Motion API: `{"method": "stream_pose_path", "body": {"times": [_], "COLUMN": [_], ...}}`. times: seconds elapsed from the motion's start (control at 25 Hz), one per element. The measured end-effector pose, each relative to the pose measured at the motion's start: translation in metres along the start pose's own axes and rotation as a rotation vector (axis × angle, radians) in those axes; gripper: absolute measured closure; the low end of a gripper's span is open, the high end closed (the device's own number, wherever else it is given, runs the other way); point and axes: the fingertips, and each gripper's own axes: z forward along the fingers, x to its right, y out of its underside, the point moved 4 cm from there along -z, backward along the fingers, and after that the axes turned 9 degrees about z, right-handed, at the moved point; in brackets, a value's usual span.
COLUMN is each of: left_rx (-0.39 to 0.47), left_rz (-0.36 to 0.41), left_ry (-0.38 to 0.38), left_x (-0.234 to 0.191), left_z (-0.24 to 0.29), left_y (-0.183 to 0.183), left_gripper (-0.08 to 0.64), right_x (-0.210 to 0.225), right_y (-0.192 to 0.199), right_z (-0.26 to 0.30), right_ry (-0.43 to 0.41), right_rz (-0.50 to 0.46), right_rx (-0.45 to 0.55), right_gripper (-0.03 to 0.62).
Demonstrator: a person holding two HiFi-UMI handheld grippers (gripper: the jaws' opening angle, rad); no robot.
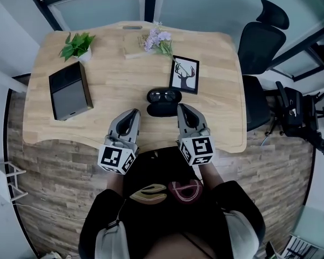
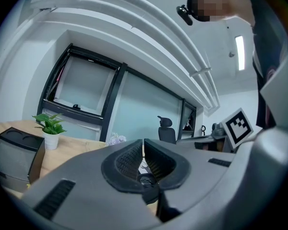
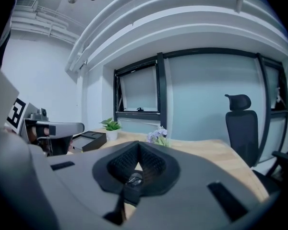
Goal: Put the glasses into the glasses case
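Note:
A black glasses case (image 1: 163, 109) lies open on the wooden table (image 1: 113, 74), its two oval halves side by side. The glasses (image 1: 164, 95) rest in the far half. My left gripper (image 1: 134, 113) sits just left of the case with its jaws shut and nothing in them. To the right of the case, my right gripper (image 1: 181, 108) is shut and empty too. In the left gripper view the left gripper (image 2: 144, 142) has its tips together, and the dark case (image 2: 147, 179) shows through the gap below them. The right gripper (image 3: 139, 145) also frames part of the case (image 3: 133, 179).
A black box (image 1: 70, 90) and a potted plant (image 1: 77, 46) stand at the table's left. Purple flowers (image 1: 156, 41) and a framed deer picture (image 1: 184, 74) lie beyond the case. An office chair (image 1: 262, 36) stands off the right edge.

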Motion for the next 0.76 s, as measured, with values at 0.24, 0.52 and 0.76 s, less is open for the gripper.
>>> {"method": "stream_pose_path", "body": {"times": [0.24,0.52,0.76], "left_rx": [-0.005,0.002,0.004], "left_rz": [0.006,0.013,0.014], "left_ry": [-0.035,-0.044,-0.037], "left_x": [-0.0081,-0.0099,-0.0063], "left_z": [-0.0056,-0.0068,-0.0059], "left_y": [-0.0002,-0.0017,-0.0019], "left_gripper": [0.535,0.535,0.535], "right_x": [-0.0020,-0.0039,-0.0049], "right_y": [0.0005,0.0021,0.0068], "right_z": [0.0020,0.0018,-0.0003], "right_ry": [-0.003,-0.010,-0.024], "right_rz": [-0.023,-0.038,-0.045], "right_rx": [0.009,0.004,-0.008], "right_gripper": [0.581,0.581,0.581]}}
